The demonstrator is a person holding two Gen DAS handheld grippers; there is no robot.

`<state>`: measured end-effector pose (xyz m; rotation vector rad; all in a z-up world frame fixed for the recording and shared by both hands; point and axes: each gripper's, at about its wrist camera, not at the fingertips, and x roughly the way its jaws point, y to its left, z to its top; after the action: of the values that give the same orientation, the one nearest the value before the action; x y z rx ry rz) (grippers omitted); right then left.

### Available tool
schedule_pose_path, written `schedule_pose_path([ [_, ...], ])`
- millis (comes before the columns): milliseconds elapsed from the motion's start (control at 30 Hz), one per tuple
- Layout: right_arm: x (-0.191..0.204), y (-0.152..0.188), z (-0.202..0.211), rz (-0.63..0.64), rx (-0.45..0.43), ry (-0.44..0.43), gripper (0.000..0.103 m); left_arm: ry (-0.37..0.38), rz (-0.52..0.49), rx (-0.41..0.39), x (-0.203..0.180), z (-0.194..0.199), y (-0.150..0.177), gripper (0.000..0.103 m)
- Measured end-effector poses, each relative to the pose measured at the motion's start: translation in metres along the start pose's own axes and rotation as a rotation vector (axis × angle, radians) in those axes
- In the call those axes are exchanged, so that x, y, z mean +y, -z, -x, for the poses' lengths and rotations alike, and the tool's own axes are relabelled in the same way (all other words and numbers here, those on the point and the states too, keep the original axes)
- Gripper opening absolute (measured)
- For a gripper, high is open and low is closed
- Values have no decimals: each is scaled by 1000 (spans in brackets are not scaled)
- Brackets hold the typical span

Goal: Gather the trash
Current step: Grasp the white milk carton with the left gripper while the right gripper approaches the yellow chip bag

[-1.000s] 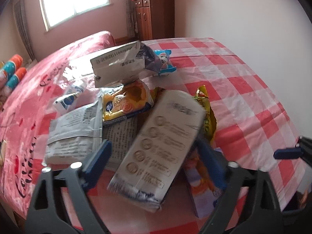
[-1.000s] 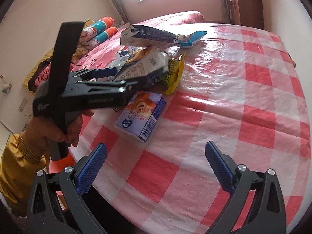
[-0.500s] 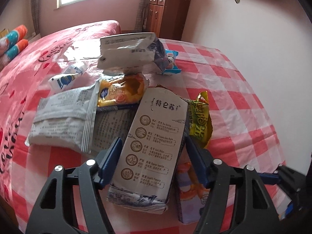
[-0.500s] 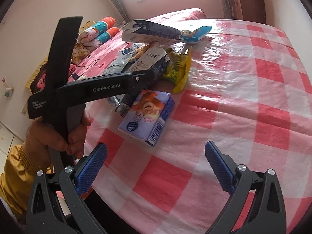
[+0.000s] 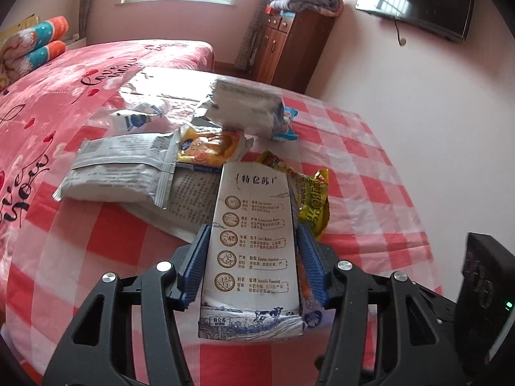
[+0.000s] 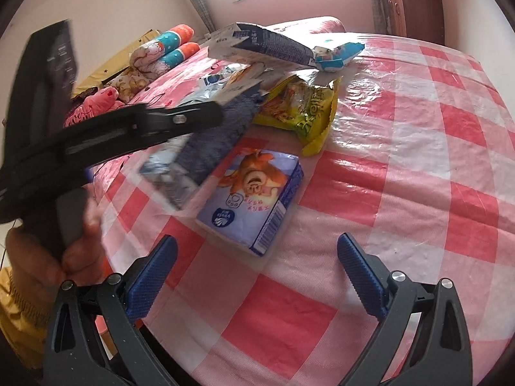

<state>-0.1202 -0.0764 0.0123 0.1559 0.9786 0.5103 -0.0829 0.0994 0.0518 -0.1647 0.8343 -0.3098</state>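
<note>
Left claw (image 5: pixel 252 265) just closed, clamping milk carton (image 5: pixel 254 251); right claw (image 6: pixel 257 276) wide, empty, nr purple carton (image 6: pixel 254 196)

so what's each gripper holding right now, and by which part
The left gripper has just closed its fingers on the white milk carton, pinching its two long sides near the bottom end. The right gripper is open, holding nothing.

Milk carton (image 5: pixel 254 247) between left tool (image 5: pixel 254 265) pads, tissue pack (image 6: pixel 254 196) just beside, snack bag (image 6: pixel 305 109) behind.
</note>
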Motion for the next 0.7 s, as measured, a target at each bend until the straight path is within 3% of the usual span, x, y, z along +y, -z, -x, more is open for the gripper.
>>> schedule_pose_path([
  [167,-13,-15,3,-4,-37,32,98,10,29,-40,8,20,5,55],
  [233,-21,-23,4,-20,-50,34,92,8,41,-36,12,22,8,55],
  [267,-28,-30,4,-40,-57,20,83,8,46,-32,14,22,11,55],
  [300,-32,-35,2,-56,-57,9,81,6,48,-28,16,22,13,55],
  [700,-73,-89,-29,-164,-94,-81,74,-14,59,38,29,3,34,55],
])
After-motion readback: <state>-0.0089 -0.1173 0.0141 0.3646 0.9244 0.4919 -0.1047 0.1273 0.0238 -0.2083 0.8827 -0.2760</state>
